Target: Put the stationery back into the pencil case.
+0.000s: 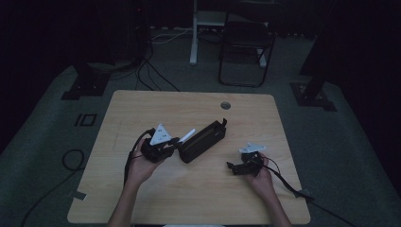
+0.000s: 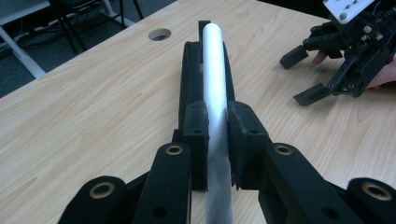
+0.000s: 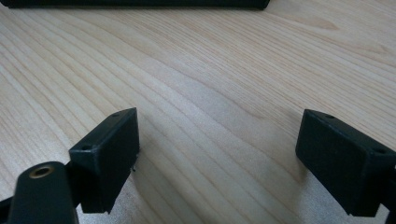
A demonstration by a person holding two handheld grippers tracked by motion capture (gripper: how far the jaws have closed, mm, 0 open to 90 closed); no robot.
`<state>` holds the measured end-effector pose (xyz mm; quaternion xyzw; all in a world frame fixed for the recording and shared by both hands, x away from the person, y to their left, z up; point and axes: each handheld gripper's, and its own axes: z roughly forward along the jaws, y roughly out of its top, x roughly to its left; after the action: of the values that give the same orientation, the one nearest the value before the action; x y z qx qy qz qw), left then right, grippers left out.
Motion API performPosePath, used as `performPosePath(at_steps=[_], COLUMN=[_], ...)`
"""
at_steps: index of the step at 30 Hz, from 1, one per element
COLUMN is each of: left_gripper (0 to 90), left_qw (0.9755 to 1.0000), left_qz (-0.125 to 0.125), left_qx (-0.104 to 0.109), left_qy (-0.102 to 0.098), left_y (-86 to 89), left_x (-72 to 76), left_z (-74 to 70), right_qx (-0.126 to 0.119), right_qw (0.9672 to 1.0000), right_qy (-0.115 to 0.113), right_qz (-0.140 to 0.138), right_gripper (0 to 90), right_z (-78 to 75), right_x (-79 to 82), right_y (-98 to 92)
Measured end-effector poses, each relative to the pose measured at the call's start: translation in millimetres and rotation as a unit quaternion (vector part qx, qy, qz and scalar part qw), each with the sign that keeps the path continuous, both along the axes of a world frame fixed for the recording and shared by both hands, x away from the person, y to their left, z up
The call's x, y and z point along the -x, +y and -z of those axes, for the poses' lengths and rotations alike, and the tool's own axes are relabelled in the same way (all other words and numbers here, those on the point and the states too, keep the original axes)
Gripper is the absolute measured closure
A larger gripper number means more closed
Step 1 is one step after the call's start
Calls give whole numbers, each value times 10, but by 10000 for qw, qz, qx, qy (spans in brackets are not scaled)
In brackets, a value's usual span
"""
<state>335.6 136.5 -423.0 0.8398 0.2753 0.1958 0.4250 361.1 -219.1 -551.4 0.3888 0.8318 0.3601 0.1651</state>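
Dim room | left gripper [image 2: 217, 140] clamps white tube [image 2: 215, 70], its lower end cut off

We saw a light wooden counter [image 1: 142, 109] with darker grain lines running across it. The case [image 1: 204, 140] lying on it was black. The tube [image 2: 216, 88] was silvery white and plain. Both the left gripper [image 2: 217, 140] and the right gripper [image 3: 217, 158] were matt black, with brass-coloured rings at their joints and a pale grey plate on top. The floor [image 1: 340, 156] was dull grey.
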Motion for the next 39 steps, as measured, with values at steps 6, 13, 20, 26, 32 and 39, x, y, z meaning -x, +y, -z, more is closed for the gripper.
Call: performPosePath(at_steps=[6, 13, 20, 26, 32, 39], left_gripper=[790, 790, 790, 789, 790, 790], left_qw=[10000, 10000, 10000, 10000, 10000, 10000], left_qz=[13, 17, 42, 36, 28, 35], left_qx=[9, 16, 14, 9, 22, 22], left_qy=[12, 18, 51, 70, 80, 74], left_y=[-34, -65, -102, -129, -153, -184], left_x=[-29, -60, -99, -123, -144, -169], left_z=[-3, -10, -22, -9, -1, -10], right_qx=[-1, -2, -2, -6, -4, -2], right_qw=[10000, 10000, 10000, 10000, 10000, 10000], right_qy=[3, 10, 4, 6, 6, 3], right_qz=[-1, 3, 1, 2, 2, 1], right_gripper=[130, 130, 130, 130, 130, 130], right_z=[0, -1, 0, 0, 0, 0], right_x=[0, 1, 0, 0, 0, 0], right_y=[0, 0, 0, 1, 0, 0])
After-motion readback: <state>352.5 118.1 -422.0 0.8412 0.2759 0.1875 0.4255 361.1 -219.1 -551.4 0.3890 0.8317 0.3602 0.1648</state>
